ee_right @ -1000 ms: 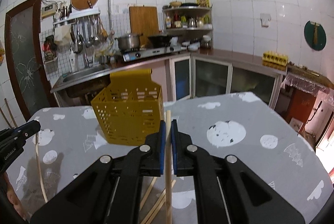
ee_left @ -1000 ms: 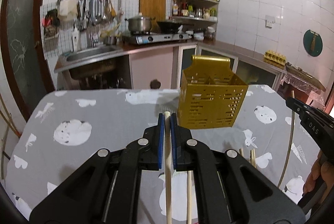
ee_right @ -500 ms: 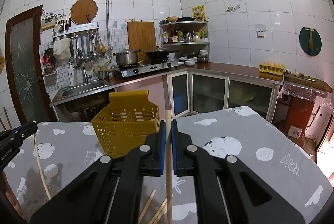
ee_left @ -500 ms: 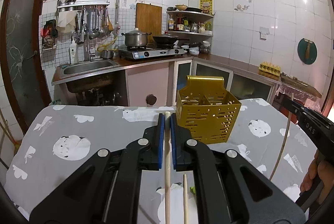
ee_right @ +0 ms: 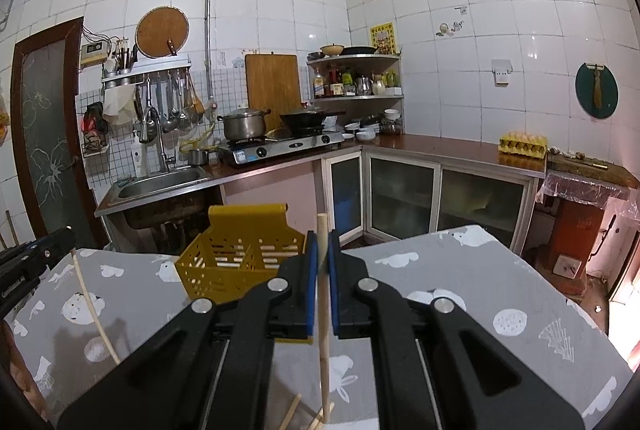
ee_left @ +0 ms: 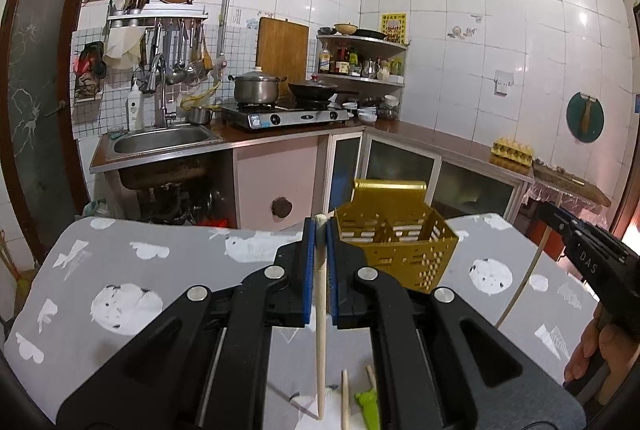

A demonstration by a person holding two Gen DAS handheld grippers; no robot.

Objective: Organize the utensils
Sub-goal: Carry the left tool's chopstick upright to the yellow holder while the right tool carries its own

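Change since before: both grippers have risen, each carrying its chopstick higher; the yellow caddy now sits lower in both views.
Left gripper (ee_left: 319, 230): clenched on a pale wooden chopstick (ee_left: 320, 330) that hangs down between the blue pads.
Right gripper (ee_right: 322, 242): clamped on a second chopstick (ee_right: 324, 330), held near its top end.
Yellow caddy (ee_right: 240, 262): perforated, divided, upright on the grey patterned tablecloth (ee_right: 480, 290), just beyond both grippers.
Loose chopsticks (ee_right: 290, 410): lying on the cloth below the grippers, beside a green item (ee_left: 370, 404).
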